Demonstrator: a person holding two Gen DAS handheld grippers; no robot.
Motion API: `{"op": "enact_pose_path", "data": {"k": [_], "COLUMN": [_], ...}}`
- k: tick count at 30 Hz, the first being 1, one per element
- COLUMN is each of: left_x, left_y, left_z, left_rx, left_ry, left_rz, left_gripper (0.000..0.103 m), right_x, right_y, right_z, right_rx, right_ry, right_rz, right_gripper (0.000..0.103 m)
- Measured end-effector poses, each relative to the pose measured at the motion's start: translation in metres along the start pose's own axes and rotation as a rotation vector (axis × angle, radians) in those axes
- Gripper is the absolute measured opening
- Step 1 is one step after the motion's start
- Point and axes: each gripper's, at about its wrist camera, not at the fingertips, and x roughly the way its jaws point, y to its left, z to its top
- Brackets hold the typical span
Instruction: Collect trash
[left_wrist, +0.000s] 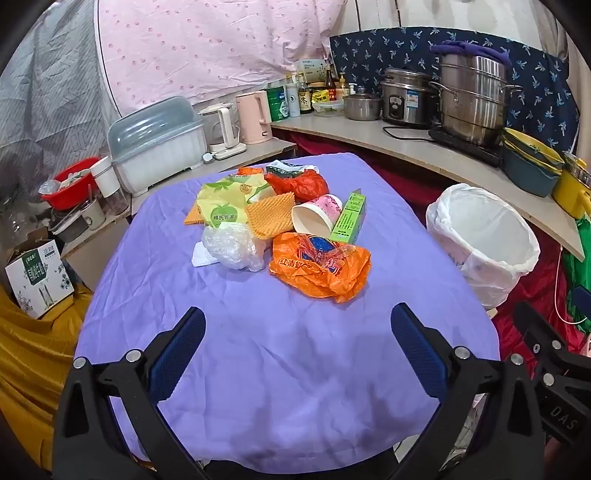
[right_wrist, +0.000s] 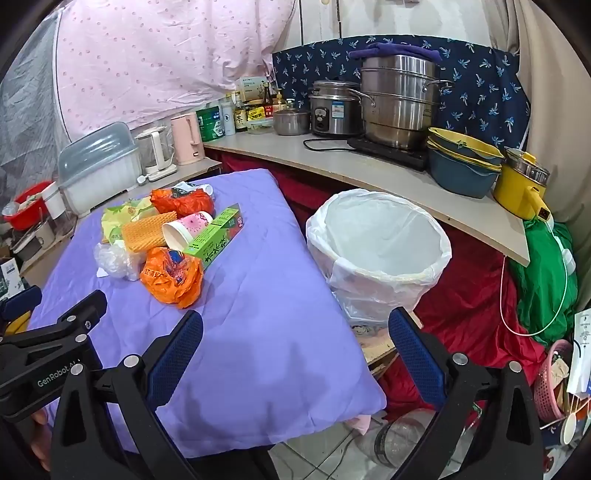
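Note:
A heap of trash lies on the purple-covered table (left_wrist: 258, 350): an orange plastic bag (left_wrist: 321, 269) nearest me, a clear crumpled bag (left_wrist: 231, 245), a pink paper cup (left_wrist: 319, 216) on its side, a green carton (left_wrist: 349, 218), an orange waffle foam sheet (left_wrist: 269, 216), a yellow-green wrapper (left_wrist: 229, 203) and a red bag (left_wrist: 299, 182). My left gripper (left_wrist: 297, 334) hovers open over the near cloth, short of the heap. My right gripper (right_wrist: 295, 334) is open above the table's right edge, with the orange bag (right_wrist: 171, 277) ahead to its left. A bin with a white liner (right_wrist: 376, 251) stands right of the table.
A curved counter (right_wrist: 332, 162) behind holds steel pots (right_wrist: 399, 103), a rice cooker, bottles, stacked basins (right_wrist: 461, 162) and a yellow pot. Kettles and a dish box (left_wrist: 159, 144) stand at the left. Red and green cloths, a white cable and a pink basket (right_wrist: 554, 380) fill the floor on the right.

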Motion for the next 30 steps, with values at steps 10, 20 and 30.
{"op": "enact_pose_path", "data": {"k": [10,20,30], "left_x": [-0.0009,-0.0008,-0.0042], "left_y": [0.0083,0.0047,0.0030], "left_z": [0.0017,-0.0018,-0.0013], "left_rx": [-0.023,-0.027,-0.008], "left_ry": [0.010,0.009,-0.020], "left_rz": [-0.010,0.006,-0.001], "left_gripper": [0.096,0.096,0.096], "right_x": [-0.0006,-0.0011,-0.0022], "right_y": [0.0002,0.0048,0.0061], "right_z": [0.0000,-0.0021,-0.0013], "right_rx": [-0.007,-0.015,-0.015], "right_ry": [-0.004,-0.010,-0.013], "right_rz": [0.013,0.018,0.023], "right_gripper": [0.096,0.096,0.096]}}
